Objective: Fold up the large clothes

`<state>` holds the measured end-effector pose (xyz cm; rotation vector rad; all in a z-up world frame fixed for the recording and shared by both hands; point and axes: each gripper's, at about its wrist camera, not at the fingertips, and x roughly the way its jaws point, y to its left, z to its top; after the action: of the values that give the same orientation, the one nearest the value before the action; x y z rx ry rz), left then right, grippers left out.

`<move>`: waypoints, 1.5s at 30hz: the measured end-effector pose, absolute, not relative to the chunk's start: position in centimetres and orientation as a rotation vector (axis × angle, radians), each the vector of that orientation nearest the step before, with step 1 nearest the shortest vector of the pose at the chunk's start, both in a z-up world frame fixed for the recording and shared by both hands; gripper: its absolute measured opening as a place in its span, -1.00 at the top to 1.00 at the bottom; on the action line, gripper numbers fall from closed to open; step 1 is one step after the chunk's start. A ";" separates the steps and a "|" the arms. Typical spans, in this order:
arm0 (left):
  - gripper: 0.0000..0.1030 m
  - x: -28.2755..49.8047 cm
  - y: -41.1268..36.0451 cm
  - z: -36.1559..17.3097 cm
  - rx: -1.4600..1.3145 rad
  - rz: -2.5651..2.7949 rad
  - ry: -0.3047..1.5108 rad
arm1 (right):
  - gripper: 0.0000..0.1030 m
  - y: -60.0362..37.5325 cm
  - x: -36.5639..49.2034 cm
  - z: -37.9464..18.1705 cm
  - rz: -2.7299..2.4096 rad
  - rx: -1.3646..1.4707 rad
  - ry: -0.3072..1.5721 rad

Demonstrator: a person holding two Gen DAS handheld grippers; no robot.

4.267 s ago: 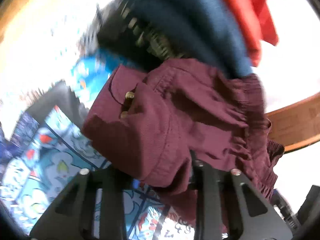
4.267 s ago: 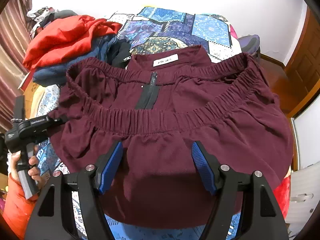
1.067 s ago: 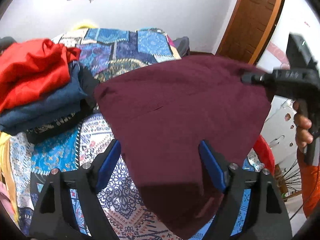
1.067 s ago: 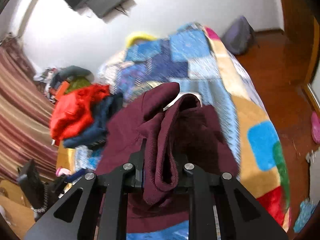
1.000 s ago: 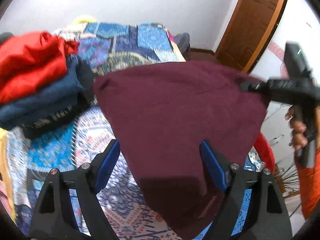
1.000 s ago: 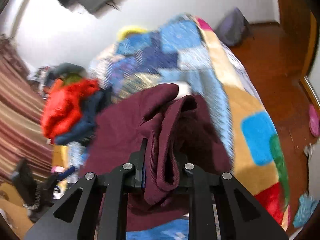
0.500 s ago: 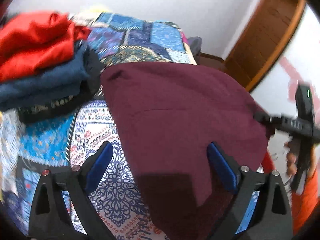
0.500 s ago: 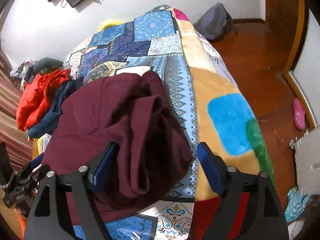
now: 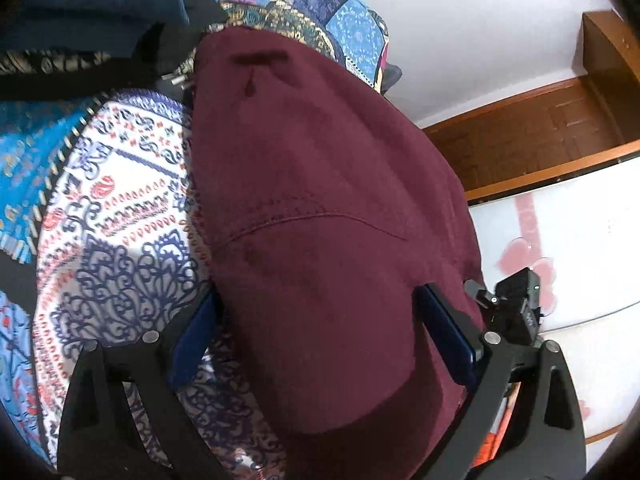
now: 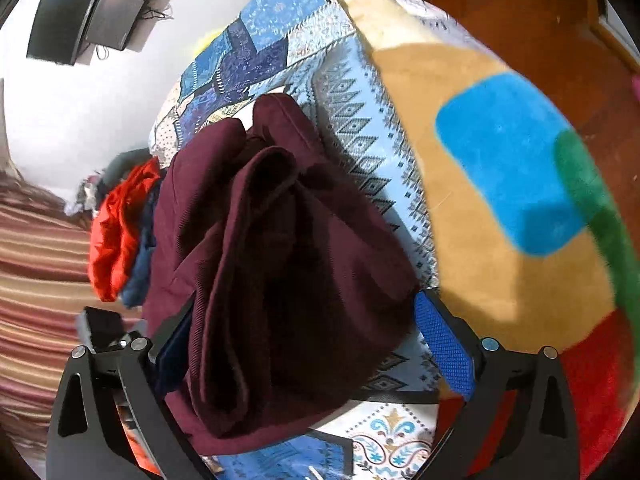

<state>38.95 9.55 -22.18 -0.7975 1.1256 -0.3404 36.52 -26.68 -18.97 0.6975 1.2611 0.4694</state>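
Note:
A maroon garment (image 9: 320, 208) lies folded on the patterned bedspread (image 9: 116, 216). In the left wrist view its smooth top face fills the middle, with a stitched seam across it. My left gripper (image 9: 320, 332) is open, its blue-padded fingers either side of the near edge, gripping nothing. In the right wrist view the maroon garment (image 10: 280, 264) shows its bunched, layered side. My right gripper (image 10: 308, 344) is open, its fingers straddling that bunched end without pinching it. The right gripper body shows in the left wrist view (image 9: 516, 312).
A pile of folded clothes, red (image 10: 116, 232) over navy blue (image 9: 100, 4), sits on the bed beyond the garment. A wooden door (image 9: 552, 128) and white wall stand to the right. The bed's colourful blanket edge (image 10: 500, 184) drops to a wooden floor (image 10: 520, 4).
My right gripper was shut on the garment's bunched end a second ago and has opened, leaving it on the bed. Both grippers have moved lower and closer to the garment.

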 end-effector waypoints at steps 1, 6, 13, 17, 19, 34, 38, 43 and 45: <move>-0.90 39.1 9.7 -22.4 -0.813 -0.353 1.133 | -0.91 -26.5 36.4 -18.8 0.470 0.689 1.254; -0.85 39.6 9.8 -23.5 -0.900 -0.409 1.169 | -0.64 -26.2 36.6 -18.7 0.489 0.723 1.233; -0.24 39.7 8.2 -20.0 -0.710 -0.383 1.146 | 0.16 -25.8 36.1 -17.0 0.492 0.748 1.192; 0.12 39.3 7.6 -16.7 -0.578 -0.380 1.081 | 0.28 -25.0 35.9 -14.5 0.460 0.685 1.161; 0.19 38.9 7.7 -14.5 -0.555 -0.392 1.025 | 0.32 -24.3 35.9 -12.8 0.450 0.644 1.133; 0.23 35.9 20.3 3.5 -0.461 -0.300 0.649 | 0.35 -10.1 37.2 1.5 0.655 0.466 0.813; 0.23 36.3 25.7 7.5 -0.394 -0.229 0.567 | 0.35 -3.9 39.2 3.3 0.743 0.458 0.771; 0.23 40.2 33.4 7.7 -0.385 -0.145 0.537 | 0.36 3.4 42.1 2.6 0.793 0.436 0.755; 0.23 42.5 36.3 5.5 -0.396 -0.101 0.575 | 0.36 5.9 43.8 0.6 0.791 0.443 0.797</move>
<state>42.54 36.33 5.55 -0.3961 0.5747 -0.1008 43.81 5.91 0.63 0.4426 0.7970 0.7906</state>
